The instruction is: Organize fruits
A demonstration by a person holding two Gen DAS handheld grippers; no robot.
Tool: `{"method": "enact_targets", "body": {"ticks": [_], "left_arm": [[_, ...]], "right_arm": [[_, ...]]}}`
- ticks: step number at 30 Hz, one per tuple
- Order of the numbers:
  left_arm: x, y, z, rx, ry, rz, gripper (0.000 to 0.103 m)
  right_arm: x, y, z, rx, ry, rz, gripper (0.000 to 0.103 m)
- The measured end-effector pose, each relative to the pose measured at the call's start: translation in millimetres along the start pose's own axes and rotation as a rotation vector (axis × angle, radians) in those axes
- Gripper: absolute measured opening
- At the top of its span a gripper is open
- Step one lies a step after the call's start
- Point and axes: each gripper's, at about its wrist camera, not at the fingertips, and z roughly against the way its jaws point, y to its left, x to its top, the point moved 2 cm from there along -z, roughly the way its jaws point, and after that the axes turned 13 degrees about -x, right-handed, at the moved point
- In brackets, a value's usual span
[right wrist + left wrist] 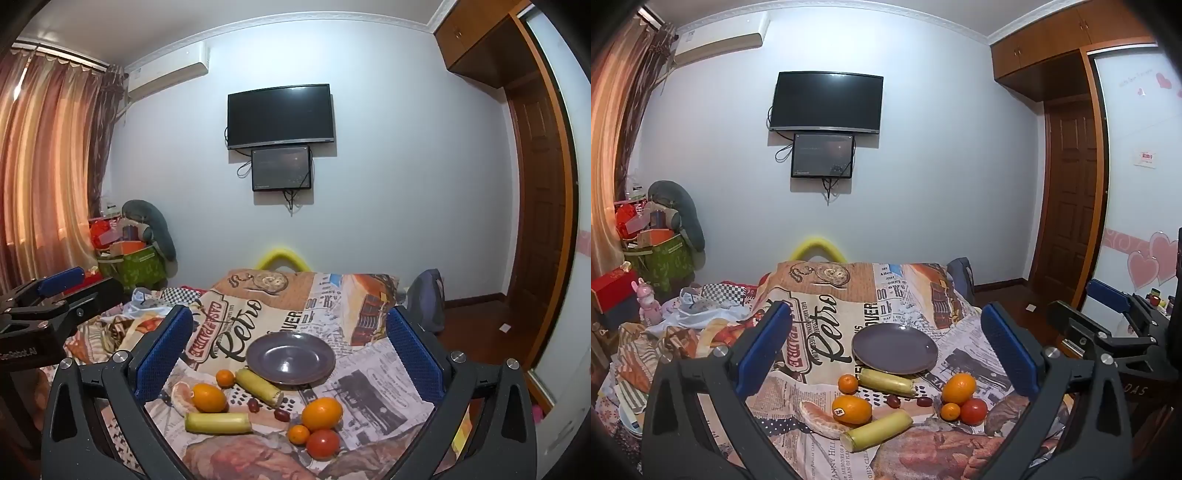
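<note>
A: Hovering above the printed cloth (820,314), the left gripper (886,347) and right gripper (290,350) stand spread, holding nothing.

B: And the fruits (321,413)?

A: Scattered below the fingertips, beside the grey plate (894,348).

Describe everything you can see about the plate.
The plate is round, shallow and dull purple-grey, glossy like glazed ceramic, with a raised rim and a flat well. It is empty and sits level on the printed cloth, behind the fruit. A pale yellow-green stick lies beside its near-left rim; whether they touch is unclear.
</note>
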Motion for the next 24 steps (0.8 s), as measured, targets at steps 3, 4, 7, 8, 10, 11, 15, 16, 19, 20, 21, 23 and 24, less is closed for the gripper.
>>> {"method": "enact_targets", "body": {"ticks": [3,4,7,8,10,11,15,16,19,20,21,23,24], "left_arm": [[0.3,0.6,0.5,0.001,-0.012,0.008,0.103],[0.6,0.6,0.2,0.001,-0.013,0.005,0.103],[-2.1,0.1,-0.1,-0.003,-0.012,-0.001,0.103],[-3.3,1.4,-2.1,-0.001,-0.014,-0.001,0.103],[-3.6,-0.6,-1.6,0.001,-0.017,-0.004,0.103],[-3.7,0.1,-2.0,0.000,-0.018,-0.002,0.103],[-2.1,-1.2,-1.5,0.001,-0.023,-0.004,0.103],[-2.4,-0.8,-1.1,0.001,-0.025,-0.003,0.103],[-2.5,0.2,-1.6,0.002,-0.025,-0.005,0.103],[-2.8,0.5,-2.0,0.002,-0.026,-0.006,0.103],[-2.4,-0.6,-0.8,0.002,-0.028,-0.007,0.103],[-2.3,-0.9,-1.0,0.002,-0.027,-0.007,0.103],[-2.3,-1.3,-0.9,0.001,-0.027,-0.008,0.103]], "right_arm": [[-0.2,-0.1,0.2,-0.002,0.001,0.002,0.103],[-0.2,0.0,0.4,-0.003,0.002,0.003,0.103],[-0.5,0.8,1.3,-0.007,0.000,0.006,0.103],[-0.6,1.3,1.7,-0.008,0.001,0.007,0.103],[3.4,-3.8,-3.3,0.005,0.012,-0.008,0.103],[3.7,-3.3,-3.0,0.004,0.012,-0.007,0.103],[2.6,-1.3,-1.1,0.006,0.011,-0.010,0.103],[1.5,-1.2,-0.5,0.006,0.011,-0.012,0.103],[1.3,-1.7,1.3,0.005,0.009,-0.013,0.103],[1.0,-2.1,1.1,0.005,0.009,-0.014,0.103],[0.7,-2.3,0.9,0.007,0.008,-0.014,0.103],[1.7,0.0,0.4,0.008,0.009,-0.016,0.103],[1.6,-2.8,-0.4,0.008,0.010,-0.020,0.103]]}}
